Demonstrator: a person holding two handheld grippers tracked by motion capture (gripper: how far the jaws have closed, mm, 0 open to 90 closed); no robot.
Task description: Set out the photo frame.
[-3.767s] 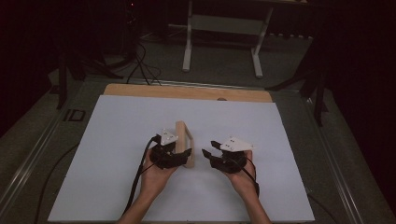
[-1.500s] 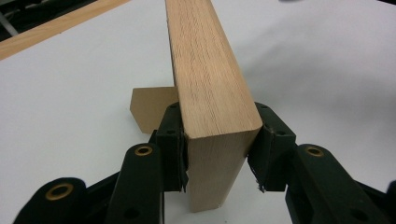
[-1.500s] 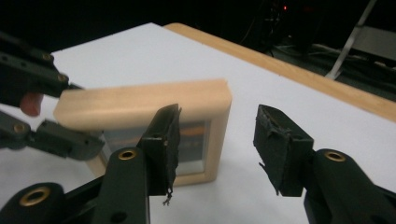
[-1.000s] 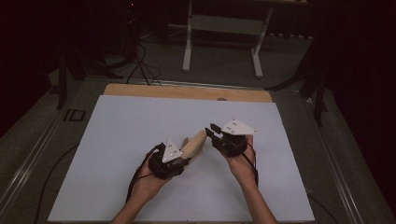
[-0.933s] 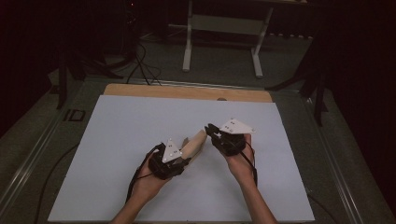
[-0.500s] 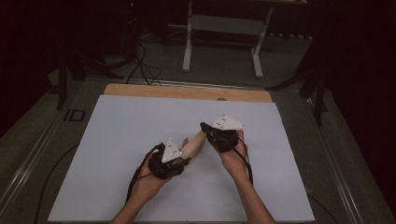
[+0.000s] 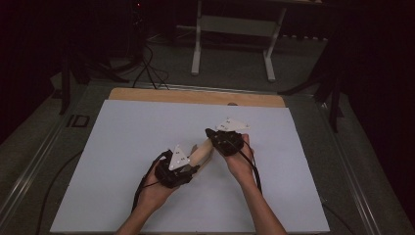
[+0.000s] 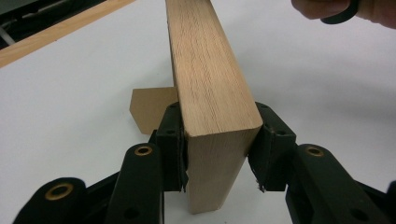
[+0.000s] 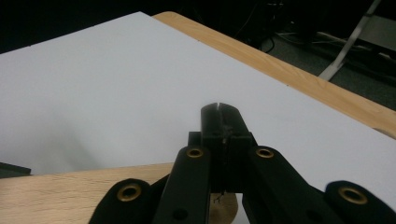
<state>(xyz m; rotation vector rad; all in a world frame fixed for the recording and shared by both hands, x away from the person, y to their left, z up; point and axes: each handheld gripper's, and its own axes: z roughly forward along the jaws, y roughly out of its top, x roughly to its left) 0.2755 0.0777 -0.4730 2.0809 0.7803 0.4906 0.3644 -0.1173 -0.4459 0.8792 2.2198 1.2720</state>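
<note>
My left tongs (image 8: 217, 154) clamp the near end of the wooden block (image 8: 210, 84), which stands on edge above the white desk (image 7: 122, 147). Farther along, my right tongs (image 9: 219, 119) have just been closing; they are now shut with nothing between them, over the block's far end.

Room: dim, nearly black along the high view's top and sides.
Sheet (image 7: 147, 147): evenly lit, brightest area.
Shadows: soft, under the block (image 8: 210, 93).
Focus: lower edge of the gripper views slightly blurred.
</note>
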